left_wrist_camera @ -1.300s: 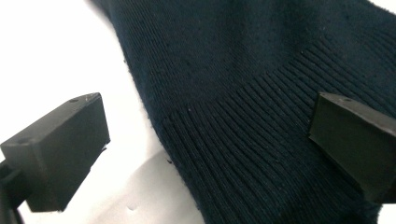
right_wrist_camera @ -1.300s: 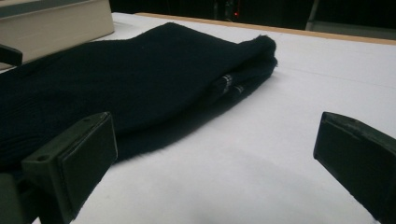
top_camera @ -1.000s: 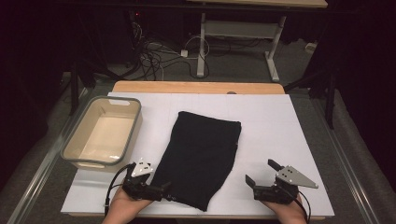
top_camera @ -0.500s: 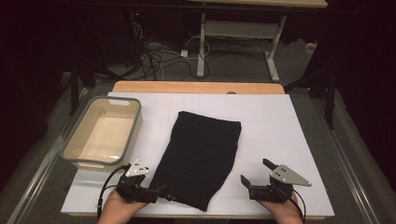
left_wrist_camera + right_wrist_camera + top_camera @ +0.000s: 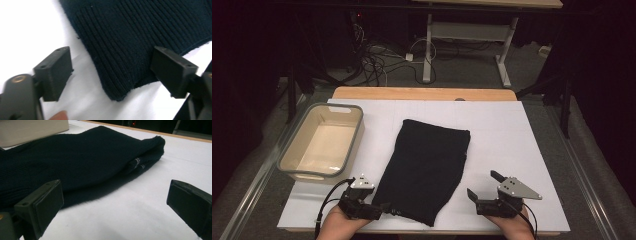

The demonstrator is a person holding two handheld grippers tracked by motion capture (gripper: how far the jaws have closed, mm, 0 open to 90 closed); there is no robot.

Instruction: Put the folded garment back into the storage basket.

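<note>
A folded black knit garment [image 5: 424, 167] lies in the middle of the white mat [image 5: 512, 130]. My left gripper [image 5: 384, 207] rests low at the garment's near left corner, pointing right. In the left gripper view its jaws [image 5: 113, 67] straddle the ribbed hem corner [image 5: 117, 82]; they have just been closing, but the pads still stand apart from the cloth. My right gripper [image 5: 484, 186] sits near the front edge, right of the garment, open and empty. In the right gripper view [image 5: 116, 205] the garment [image 5: 75, 157] lies ahead to the left, with bare mat between the jaws.
A beige plastic bin [image 5: 294, 162] with a grey rim stands empty at the mat's left side; its wall [image 5: 30, 127] also shows in the right gripper view. A wooden table edge [image 5: 422, 93] runs along the back. Cables and table legs lie on the floor beyond.
The left gripper's jaws have narrowed around the garment's near corner while the hand stayed put. The right gripper has drifted slightly left and toward the front edge.
</note>
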